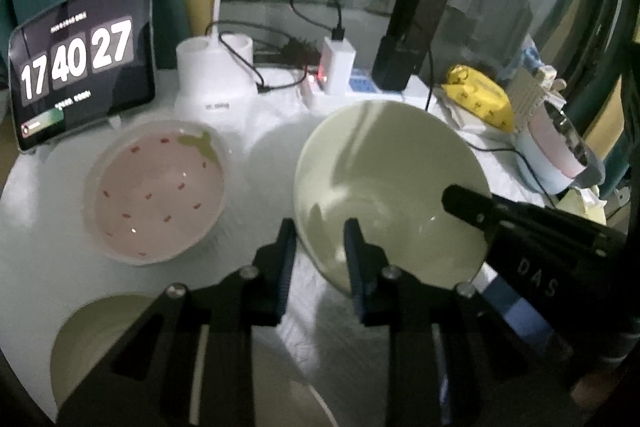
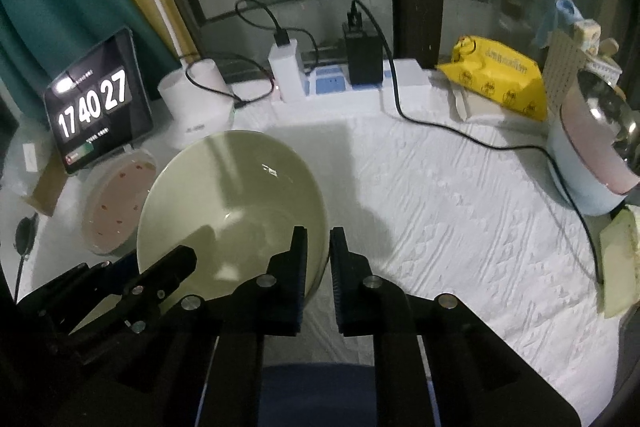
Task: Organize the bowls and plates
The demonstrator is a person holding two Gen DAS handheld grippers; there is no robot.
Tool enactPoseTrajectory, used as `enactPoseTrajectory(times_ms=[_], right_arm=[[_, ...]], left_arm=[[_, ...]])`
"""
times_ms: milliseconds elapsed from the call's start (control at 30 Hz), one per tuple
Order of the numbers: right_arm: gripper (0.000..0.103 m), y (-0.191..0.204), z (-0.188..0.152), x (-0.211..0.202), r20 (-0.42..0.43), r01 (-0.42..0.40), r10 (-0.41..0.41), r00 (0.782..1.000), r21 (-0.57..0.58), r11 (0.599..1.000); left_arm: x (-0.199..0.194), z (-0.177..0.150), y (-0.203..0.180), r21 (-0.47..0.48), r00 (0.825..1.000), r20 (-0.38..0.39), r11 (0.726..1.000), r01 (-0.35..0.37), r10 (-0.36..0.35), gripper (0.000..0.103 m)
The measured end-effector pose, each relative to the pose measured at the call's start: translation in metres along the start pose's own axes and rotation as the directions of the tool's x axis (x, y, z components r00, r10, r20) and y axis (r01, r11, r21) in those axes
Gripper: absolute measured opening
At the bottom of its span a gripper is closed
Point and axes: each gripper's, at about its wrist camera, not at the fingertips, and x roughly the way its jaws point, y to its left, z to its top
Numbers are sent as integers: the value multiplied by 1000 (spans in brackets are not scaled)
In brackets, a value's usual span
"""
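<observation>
A pale green bowl is held tilted above the white table. My left gripper straddles its near-left rim, one finger inside and one outside, with a visible gap around the rim. My right gripper is shut on the green bowl's right rim, with the rim between its pads. The right gripper also shows in the left wrist view at the bowl's right edge. A pink bowl with red specks sits on the table at the left; it also shows in the right wrist view. A pale plate lies at the near left.
A tablet clock stands at the back left beside a white lamp base. Chargers, a power strip and cables line the back. A yellow bag and an electric pot sit at the right.
</observation>
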Motion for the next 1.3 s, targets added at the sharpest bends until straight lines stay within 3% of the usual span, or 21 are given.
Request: enactPoseTrajectory(times_ms=[533, 1300], right_arm=[[12, 9, 0, -63, 112, -19, 19, 994, -5, 1000], [12, -5, -37, -129, 174, 0, -6, 985, 34, 999]], left_arm=[[-64, 3, -12, 38, 992, 129, 999, 3, -8, 25], [-113, -26, -40, 99, 984, 169, 994, 41, -58, 25]])
